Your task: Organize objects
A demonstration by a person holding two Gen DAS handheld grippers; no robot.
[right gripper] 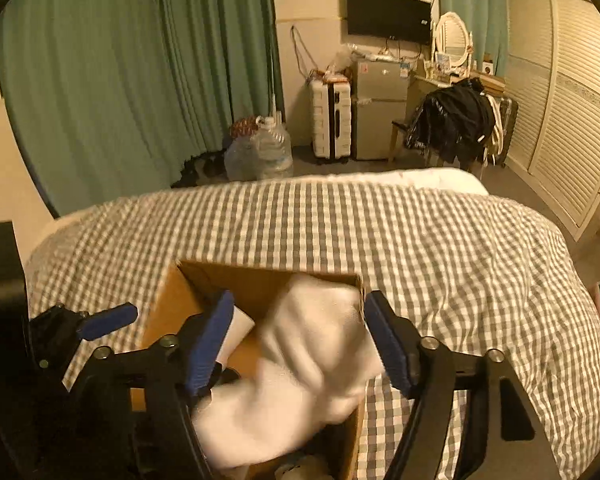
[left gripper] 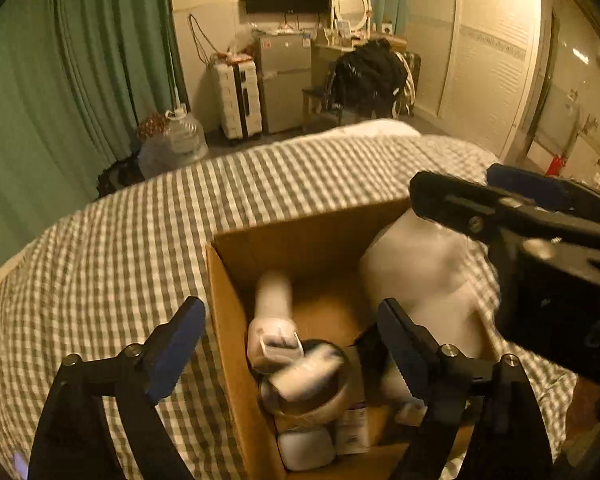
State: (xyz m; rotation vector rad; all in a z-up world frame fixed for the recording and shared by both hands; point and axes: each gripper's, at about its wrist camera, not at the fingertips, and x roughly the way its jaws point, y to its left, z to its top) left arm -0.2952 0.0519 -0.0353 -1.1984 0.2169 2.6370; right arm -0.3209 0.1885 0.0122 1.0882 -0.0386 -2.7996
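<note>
An open cardboard box (left gripper: 236, 320) sits on the checked bedcover; it also shows in the right wrist view (right gripper: 168, 304). Inside lie a white bottle (left gripper: 274, 312), a dark round bowl-like item (left gripper: 304, 380) and other small items. A white cloth (right gripper: 300, 364), blurred, lies between my right gripper's (right gripper: 300, 344) wide-open jaws, over the box's right side; it shows in the left wrist view (left gripper: 420, 276) too. My left gripper (left gripper: 296, 344) is open and empty, straddling the box's left wall. The right gripper (left gripper: 520, 216) also shows at the right of the left wrist view.
The checked bedcover (left gripper: 140, 240) spreads around the box. Beyond the bed are green curtains (right gripper: 120, 80), water jugs (right gripper: 268, 152), a white suitcase (right gripper: 330, 124), a small fridge (right gripper: 378, 108), a chair draped with dark clothes (right gripper: 452, 120) and louvred wardrobe doors (right gripper: 572, 120).
</note>
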